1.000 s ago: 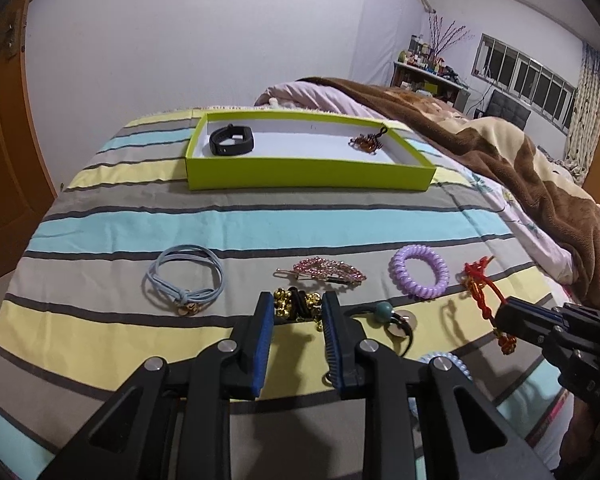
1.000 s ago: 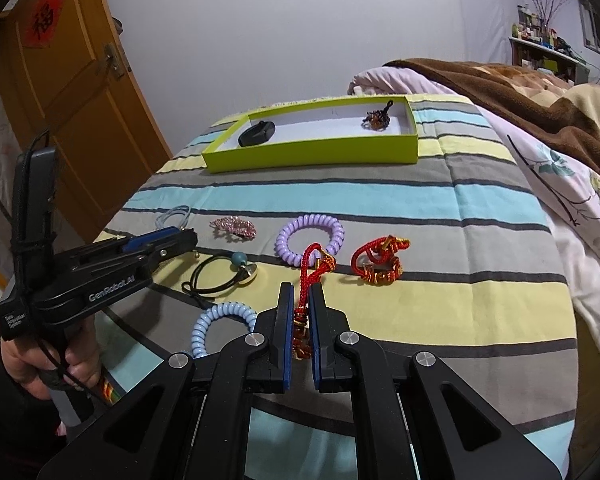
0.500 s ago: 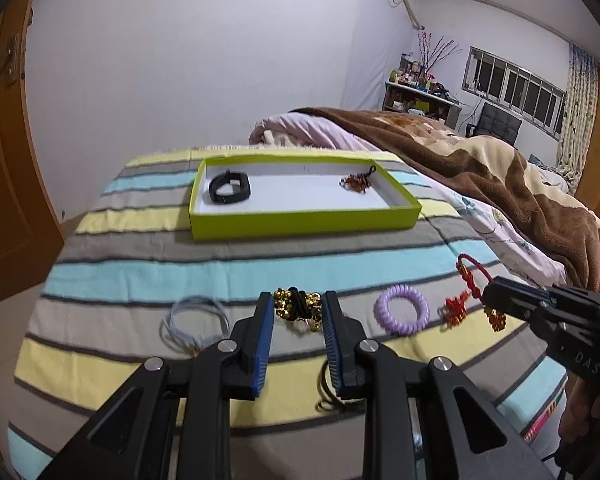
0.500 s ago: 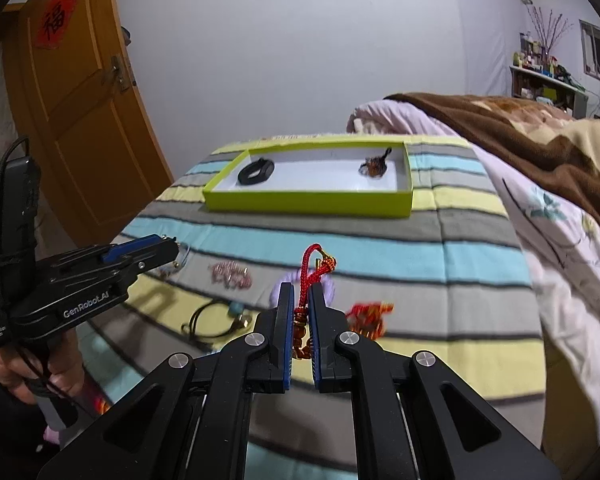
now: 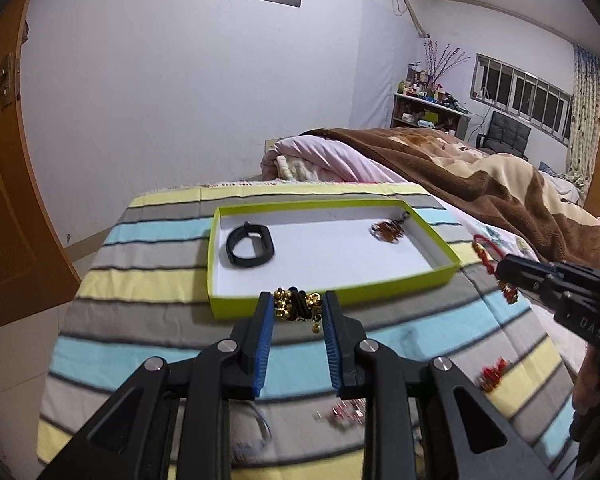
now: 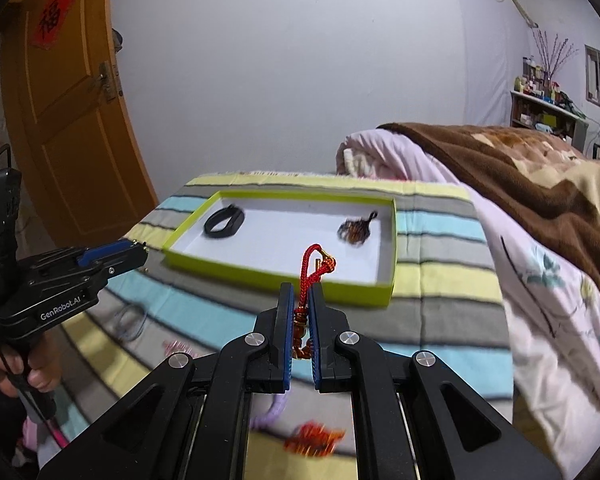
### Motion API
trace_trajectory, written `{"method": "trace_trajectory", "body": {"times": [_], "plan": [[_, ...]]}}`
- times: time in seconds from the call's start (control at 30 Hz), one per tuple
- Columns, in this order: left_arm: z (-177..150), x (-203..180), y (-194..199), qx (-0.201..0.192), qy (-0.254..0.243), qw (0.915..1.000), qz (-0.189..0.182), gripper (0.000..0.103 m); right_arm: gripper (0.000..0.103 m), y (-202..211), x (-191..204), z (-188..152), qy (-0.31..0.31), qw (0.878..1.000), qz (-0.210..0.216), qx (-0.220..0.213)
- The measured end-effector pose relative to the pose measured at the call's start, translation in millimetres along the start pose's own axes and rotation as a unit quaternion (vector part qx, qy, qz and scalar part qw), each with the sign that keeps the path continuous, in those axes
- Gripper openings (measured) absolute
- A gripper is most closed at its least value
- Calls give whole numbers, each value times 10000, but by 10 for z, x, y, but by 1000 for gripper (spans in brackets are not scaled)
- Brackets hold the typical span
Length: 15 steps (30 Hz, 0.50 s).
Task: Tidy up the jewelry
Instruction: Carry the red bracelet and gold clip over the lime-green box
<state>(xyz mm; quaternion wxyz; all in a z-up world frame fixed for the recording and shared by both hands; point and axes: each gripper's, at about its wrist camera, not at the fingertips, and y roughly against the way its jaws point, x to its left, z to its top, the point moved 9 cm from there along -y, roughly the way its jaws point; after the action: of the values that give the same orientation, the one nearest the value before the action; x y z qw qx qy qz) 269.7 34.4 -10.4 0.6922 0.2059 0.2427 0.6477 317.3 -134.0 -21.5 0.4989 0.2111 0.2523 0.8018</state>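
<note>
A lime-green tray [image 5: 444, 277] [image 6: 384, 294] with a white floor lies on the striped bed. It holds a black band [image 5: 250, 245] [image 6: 224, 221] and a dark brown beaded piece [image 5: 388, 231] [image 6: 355, 230]. My left gripper [image 5: 295, 307] is shut on a gold-and-black beaded bracelet [image 5: 296, 306], held in the air just before the tray's near wall. My right gripper [image 6: 301, 297] is shut on a red cord bracelet [image 6: 314, 266], lifted near the tray's near right corner; it also shows in the left wrist view [image 5: 488, 258].
Loose pieces lie on the bedspread below: a red knot piece [image 6: 314, 438] [image 5: 492, 372], a lilac coil [image 6: 272, 412], a pink clip [image 6: 178, 346] [image 5: 342, 410], a grey-blue tie [image 6: 130, 322]. A brown blanket [image 5: 480, 176] is heaped on the right. A wooden door [image 6: 72, 128] stands left.
Both grippers rose off the bedspread with their bracelets and moved forward toward the green tray, which now looms closer in both views.
</note>
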Motion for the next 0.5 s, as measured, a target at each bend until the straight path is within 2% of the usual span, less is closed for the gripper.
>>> {"method": "trace_trajectory", "body": {"times": [0.27,0.5], "plan": [[212,154,-351,36,-113,9998,151,25,7,-446,-186,224,27,9997,-136,178],[242,281,-636,180,-83,9995,254,26,7,-882,-394,233,-178,9983,-228,499]]}}
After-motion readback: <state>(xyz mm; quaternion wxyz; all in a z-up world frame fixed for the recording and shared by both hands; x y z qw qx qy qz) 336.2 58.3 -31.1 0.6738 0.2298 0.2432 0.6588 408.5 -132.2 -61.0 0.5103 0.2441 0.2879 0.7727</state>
